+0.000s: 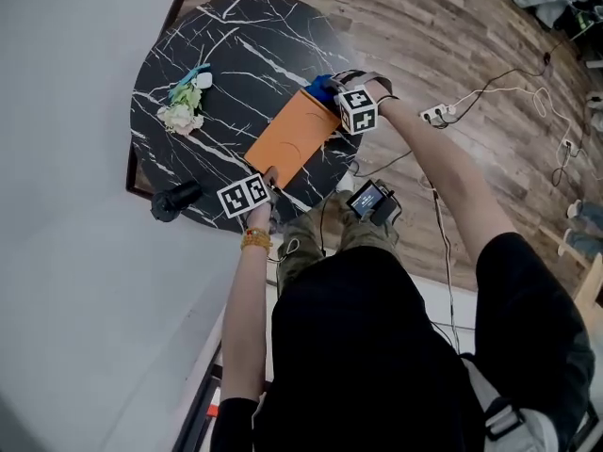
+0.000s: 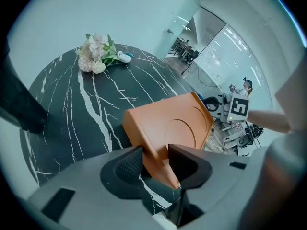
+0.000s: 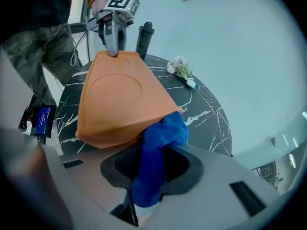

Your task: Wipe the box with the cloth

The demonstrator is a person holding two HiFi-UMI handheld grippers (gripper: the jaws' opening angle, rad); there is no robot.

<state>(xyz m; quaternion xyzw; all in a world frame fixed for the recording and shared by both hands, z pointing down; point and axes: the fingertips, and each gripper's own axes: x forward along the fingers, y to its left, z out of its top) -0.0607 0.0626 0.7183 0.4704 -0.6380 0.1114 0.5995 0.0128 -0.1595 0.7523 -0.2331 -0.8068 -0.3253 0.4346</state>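
Note:
An orange flat box (image 1: 294, 135) lies on the round black marble table (image 1: 226, 45), near its front edge. My left gripper (image 1: 271, 179) is shut on the box's near corner; in the left gripper view that corner (image 2: 163, 164) sits wedged between both pads, with the lid (image 2: 177, 126) stretching away. My right gripper (image 1: 332, 92) is at the box's far right corner, shut on a blue cloth (image 1: 322, 87). In the right gripper view the cloth (image 3: 163, 133) bunches out of the jaws and touches the edge of the box (image 3: 115, 99).
A small bunch of pale flowers (image 1: 184, 106) lies at the table's left side. A black cylinder (image 1: 175, 201) stands at the table's near left rim. A handheld device (image 1: 369, 199) rests on the person's lap. Cables and a power strip (image 1: 435, 114) lie on the wooden floor to the right.

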